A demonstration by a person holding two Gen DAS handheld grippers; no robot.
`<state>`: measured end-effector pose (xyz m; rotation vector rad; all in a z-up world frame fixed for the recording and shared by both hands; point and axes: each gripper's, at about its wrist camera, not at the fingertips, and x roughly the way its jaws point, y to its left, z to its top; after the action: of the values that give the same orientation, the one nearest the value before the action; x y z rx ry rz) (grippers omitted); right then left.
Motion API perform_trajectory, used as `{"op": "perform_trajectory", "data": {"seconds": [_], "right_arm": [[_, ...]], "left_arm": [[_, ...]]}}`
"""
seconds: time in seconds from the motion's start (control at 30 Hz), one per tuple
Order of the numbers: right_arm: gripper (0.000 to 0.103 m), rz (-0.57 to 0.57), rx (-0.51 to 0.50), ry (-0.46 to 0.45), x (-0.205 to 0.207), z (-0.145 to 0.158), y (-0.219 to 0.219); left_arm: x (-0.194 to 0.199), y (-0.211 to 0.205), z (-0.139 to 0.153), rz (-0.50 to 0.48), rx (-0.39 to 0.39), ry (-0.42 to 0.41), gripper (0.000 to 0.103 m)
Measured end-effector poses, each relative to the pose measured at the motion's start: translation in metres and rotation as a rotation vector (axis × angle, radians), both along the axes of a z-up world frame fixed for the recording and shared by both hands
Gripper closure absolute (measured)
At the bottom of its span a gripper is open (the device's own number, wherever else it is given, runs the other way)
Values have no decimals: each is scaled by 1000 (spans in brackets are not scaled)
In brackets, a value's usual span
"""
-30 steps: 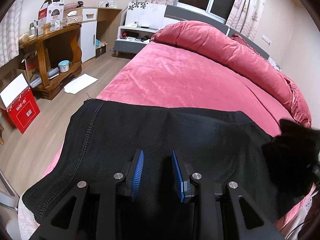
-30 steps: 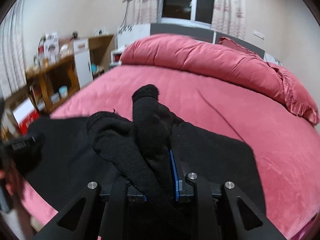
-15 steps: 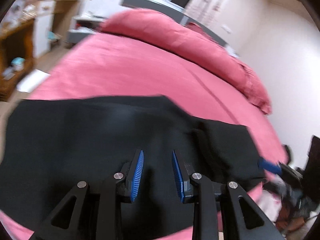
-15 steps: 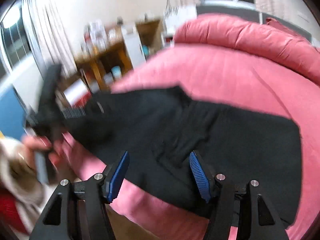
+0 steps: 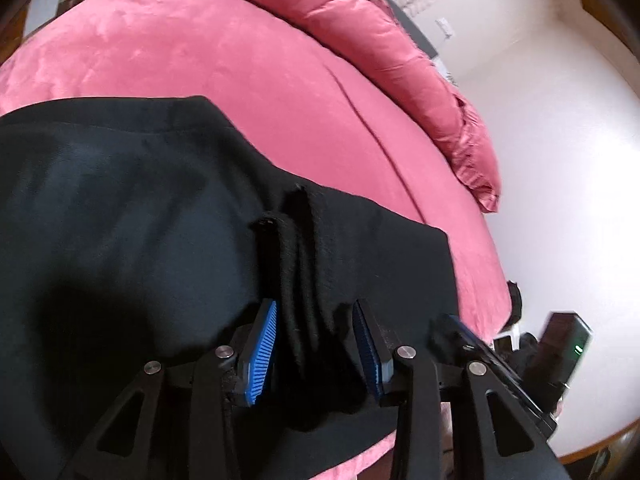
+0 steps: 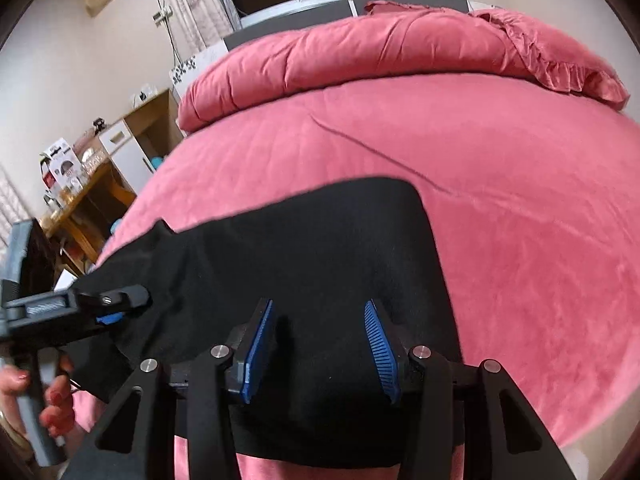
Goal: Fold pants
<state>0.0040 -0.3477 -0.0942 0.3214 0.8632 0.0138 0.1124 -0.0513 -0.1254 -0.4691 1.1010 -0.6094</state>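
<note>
Black pants (image 5: 132,216): spread flat at the near edge of the pink bed (image 5: 248,60), rolled pink duvet (image 6: 360,52) at its far end. Left claw (image 5: 316,344): blue pads apart, a raised ridge of pants fabric standing between them, no visible pinch. Right claw (image 6: 320,348): jaws wide, over flat fabric, holding nothing.

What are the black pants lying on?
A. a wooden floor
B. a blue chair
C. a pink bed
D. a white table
C: the black pants lie spread flat on the pink bed, with the pink cover showing all around their far edge.
</note>
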Motion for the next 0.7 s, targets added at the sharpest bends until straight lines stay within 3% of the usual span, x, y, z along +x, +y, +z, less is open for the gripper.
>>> {"op": "perform_trajectory", "data": {"seconds": [0.2, 0.23, 0.3, 0.37, 0.43, 0.6, 0.7], "right_arm": [[54, -3, -16, 19, 0, -12, 4], [54, 0, -27, 20, 0, -11, 6], [54, 2, -40, 22, -2, -11, 7], [54, 1, -47, 21, -2, -10, 8], [55, 0, -70, 18, 2, -7, 14], [55, -5, -36, -67, 0, 8, 31], [55, 53, -40, -59, 7, 5, 48]], "left_arm": [[1, -10, -12, -6, 78, 14, 62], [0, -10, -13, -2, 80, 8, 65], [-4, -13, -10, -34, 99, -12, 83], [-11, -12, 0, -47, 121, -52, 87], [-16, -6, 10, -43, 91, -65, 88], [-19, -10, -1, -50, 188, -63, 87], [-26, -6, -5, -33, 171, -99, 87]]}}
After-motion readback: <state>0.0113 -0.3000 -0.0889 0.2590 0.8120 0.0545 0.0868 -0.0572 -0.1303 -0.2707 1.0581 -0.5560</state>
